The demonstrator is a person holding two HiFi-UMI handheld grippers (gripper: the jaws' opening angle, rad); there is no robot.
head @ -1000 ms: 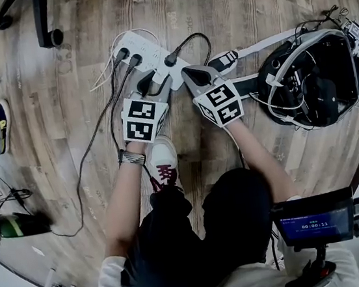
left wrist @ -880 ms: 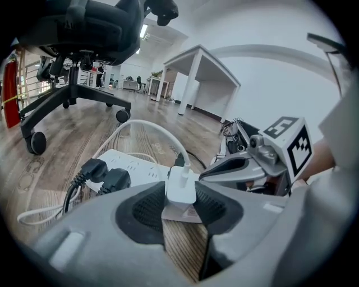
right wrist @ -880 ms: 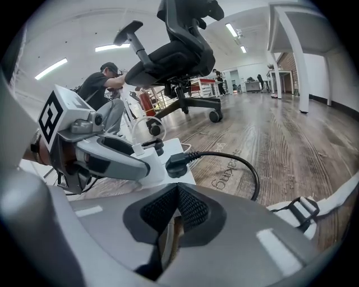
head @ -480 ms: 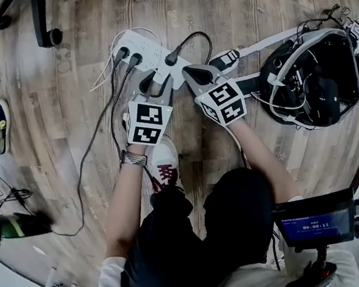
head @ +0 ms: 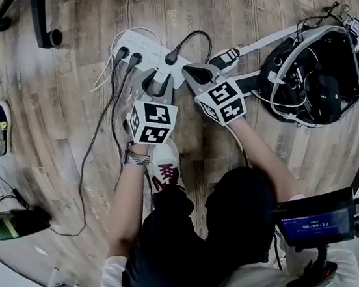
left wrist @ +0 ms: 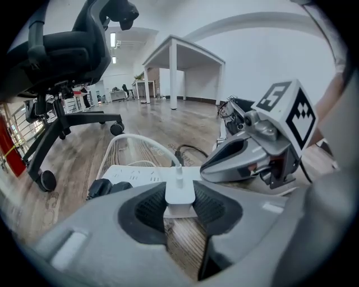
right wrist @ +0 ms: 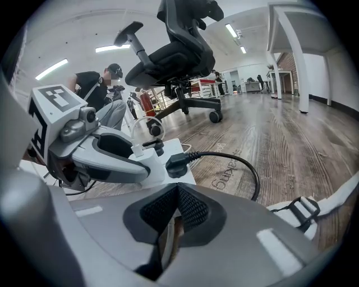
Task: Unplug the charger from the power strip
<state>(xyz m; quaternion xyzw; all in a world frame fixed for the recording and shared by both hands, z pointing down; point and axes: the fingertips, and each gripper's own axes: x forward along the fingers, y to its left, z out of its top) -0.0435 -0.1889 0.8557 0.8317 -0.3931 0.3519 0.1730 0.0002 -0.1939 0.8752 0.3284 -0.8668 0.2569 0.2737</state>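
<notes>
Wood floor (head: 266,3) throughout. Person (head: 179,238) crouched at 6 o'clock, a tool in each hand, both aimed toward 12. Office chair (left wrist: 67,50) stands beyond the work, at about 11. Black strapped pack (head: 316,82), cables across it, lies at 3 o'clock, well apart from the tools. Small screen (head: 315,223) at 5 o'clock.

White power strip (head: 144,49) lies flat on the floor at 12 o'clock, slanting from 10 toward 4. Three black plugs sit in it: a pair (head: 127,54) at the 10 o'clock end and a single plug (head: 171,58) nearer the 4 o'clock end.

Left tool (left wrist: 179,204): jaws closing. The white charger (left wrist: 179,188) stands upright between them on the strip's near end. The pads are just beside its two sides, with no squeeze visible. A white lead (left wrist: 140,140) arcs from the charger's top toward 10 o'clock.

Right tool (right wrist: 177,193): jaws together, nothing between them. Its tip is at the strip's near end, just at 3 o'clock of the left tool. Contact with the strip cannot be told.
</notes>
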